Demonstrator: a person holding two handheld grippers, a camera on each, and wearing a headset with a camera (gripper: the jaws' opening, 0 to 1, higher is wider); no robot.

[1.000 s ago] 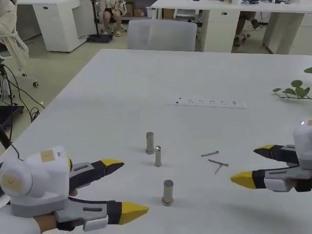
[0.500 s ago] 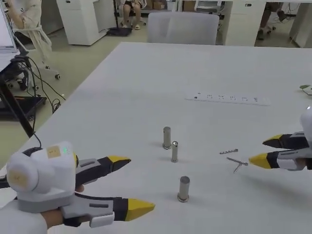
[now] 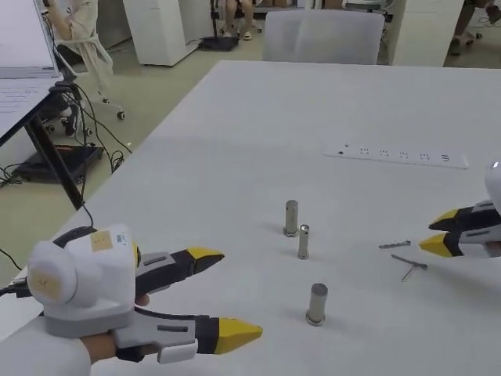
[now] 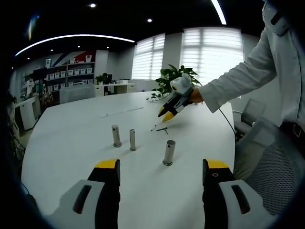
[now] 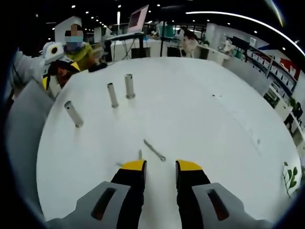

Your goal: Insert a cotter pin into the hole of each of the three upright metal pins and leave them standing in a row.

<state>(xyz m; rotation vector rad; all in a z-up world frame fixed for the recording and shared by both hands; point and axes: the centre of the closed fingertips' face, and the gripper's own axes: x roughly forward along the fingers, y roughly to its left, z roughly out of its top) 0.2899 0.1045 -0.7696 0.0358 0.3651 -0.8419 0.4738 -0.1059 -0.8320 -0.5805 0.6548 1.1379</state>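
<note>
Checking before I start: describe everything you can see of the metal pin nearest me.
The nearest metal pin is a short, dull grey cylinder, flat-topped, with a slightly wider foot. It stands upright on the white table, apart from the other two pins; nothing else touches it. Nothing shows stuck through it.

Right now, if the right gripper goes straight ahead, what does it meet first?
Likely the loose cotter pins lying on the table just beyond the right gripper, though depth is unclear.
</note>
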